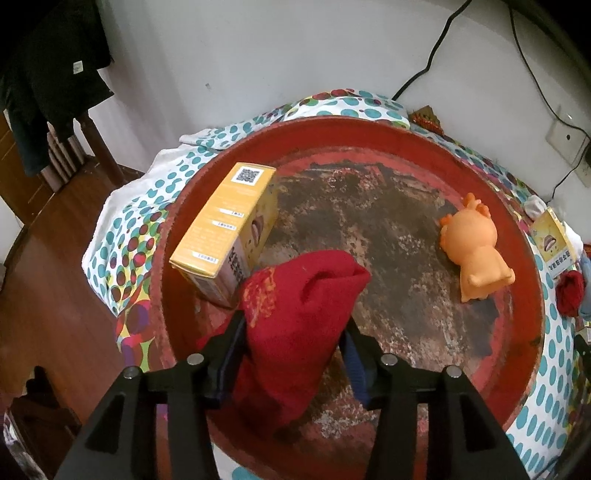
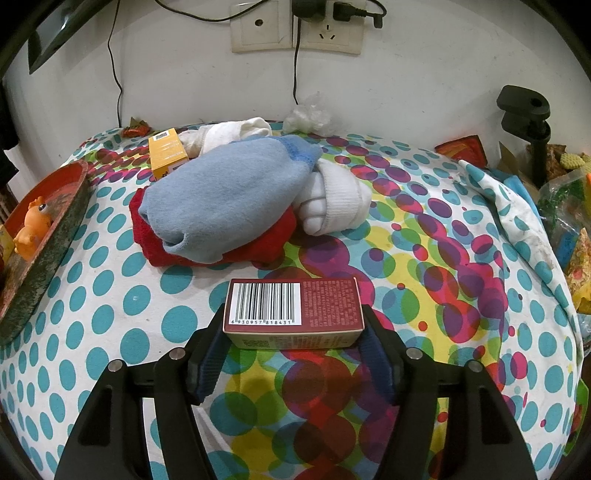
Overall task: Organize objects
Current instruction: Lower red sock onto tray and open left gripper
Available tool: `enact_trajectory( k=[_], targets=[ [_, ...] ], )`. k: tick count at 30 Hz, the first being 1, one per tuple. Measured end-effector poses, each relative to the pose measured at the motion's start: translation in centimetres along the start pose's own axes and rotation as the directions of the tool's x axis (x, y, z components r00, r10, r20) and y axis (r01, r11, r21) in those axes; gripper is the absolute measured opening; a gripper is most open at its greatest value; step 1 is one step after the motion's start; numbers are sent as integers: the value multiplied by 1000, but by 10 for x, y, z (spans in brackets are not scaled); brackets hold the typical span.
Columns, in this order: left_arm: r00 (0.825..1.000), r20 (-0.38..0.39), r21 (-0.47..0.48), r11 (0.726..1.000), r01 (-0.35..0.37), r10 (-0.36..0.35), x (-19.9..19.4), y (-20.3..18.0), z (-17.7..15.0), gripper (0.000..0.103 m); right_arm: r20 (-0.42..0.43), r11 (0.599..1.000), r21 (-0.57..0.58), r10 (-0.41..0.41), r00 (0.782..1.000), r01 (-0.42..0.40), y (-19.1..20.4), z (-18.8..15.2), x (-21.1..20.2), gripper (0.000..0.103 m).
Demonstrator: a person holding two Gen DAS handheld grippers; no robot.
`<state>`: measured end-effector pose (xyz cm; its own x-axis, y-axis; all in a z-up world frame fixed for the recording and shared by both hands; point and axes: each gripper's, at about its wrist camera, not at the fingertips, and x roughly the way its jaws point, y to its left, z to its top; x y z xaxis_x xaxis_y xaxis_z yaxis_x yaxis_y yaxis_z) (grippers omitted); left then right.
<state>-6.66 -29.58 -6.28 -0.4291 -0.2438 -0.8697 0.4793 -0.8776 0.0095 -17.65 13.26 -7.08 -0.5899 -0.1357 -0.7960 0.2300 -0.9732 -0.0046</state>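
Note:
My left gripper point(image 1: 295, 325) is shut on a red sock point(image 1: 295, 314) and holds it over the round red tray point(image 1: 532, 295). In the tray stand a yellow box point(image 1: 221, 229) at the left and an orange toy animal point(image 1: 476, 251) at the right. My right gripper point(image 2: 294, 325) is shut on a dark red box with a barcode point(image 2: 293, 308), just above the dotted tablecloth point(image 2: 110, 314). Beyond it lies a pile with a blue sock point(image 2: 229, 195), a red sock point(image 2: 266, 243) and a white sock point(image 2: 336, 206). The tray point(image 2: 44, 236) and toy point(image 2: 33, 225) show at the left.
A second yellow box point(image 2: 166, 153) and another white sock point(image 2: 236, 133) lie behind the pile. Wall sockets with cables point(image 2: 295, 29) are on the wall. A black clamp point(image 2: 528, 122) and snack packets point(image 2: 576, 236) crowd the right edge. A wooden chair with dark clothes point(image 1: 48, 81) stands left.

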Motion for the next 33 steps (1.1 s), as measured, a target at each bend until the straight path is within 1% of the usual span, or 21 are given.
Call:
enact_trajectory(
  k=[2,3,5,8,10,14,16,19,23,29,33],
  targets=[
    [1000,3,8,1000,6,-7,-5,-2,0,55,0,1000,0,0,1000,0,0,0,0,64],
    [1000,11,19,1000,11,-11,-9,-3,-1,55,0,1000,0,0,1000,0,0,0,0,64],
    [999,40,53,999,-1,-1,-18,-9,-3,60,0,1000,-1,0,1000,0,0,0,0,64],
    [998,67,106,994,6,-13,-31,-17,-6,60,0,1000,-1,0,1000,0,0,0,0,64],
    [997,69,128,992,15,-24,-37,-22,-8,60,0,1000,-1,0,1000,0,0,0,0,65],
    [994,74,142,987,73,-84,-54,-26,-11,60,0,1000,-1,0,1000,0,-1,0,1,64],
    [993,78,147,986,79,-91,-61,-25,-14,60,1,1000,-3,1,1000,-1,-1,0,0,62],
    [993,99,168,984,53,-71,-71,-22,-21,60,3,1000,-10,1,1000,-1,-1,0,0,60],
    [992,124,196,981,8,-33,-83,-10,-30,60,2,1000,-11,-1,1000,1,0,-1,0,60],
    [990,138,176,984,4,-29,-92,16,-39,60,2,1000,4,-10,1000,10,2,-3,-3,59],
    [993,113,154,988,11,-29,-85,32,-48,60,3,1000,11,-6,1000,6,14,-11,-10,59]
  ],
)
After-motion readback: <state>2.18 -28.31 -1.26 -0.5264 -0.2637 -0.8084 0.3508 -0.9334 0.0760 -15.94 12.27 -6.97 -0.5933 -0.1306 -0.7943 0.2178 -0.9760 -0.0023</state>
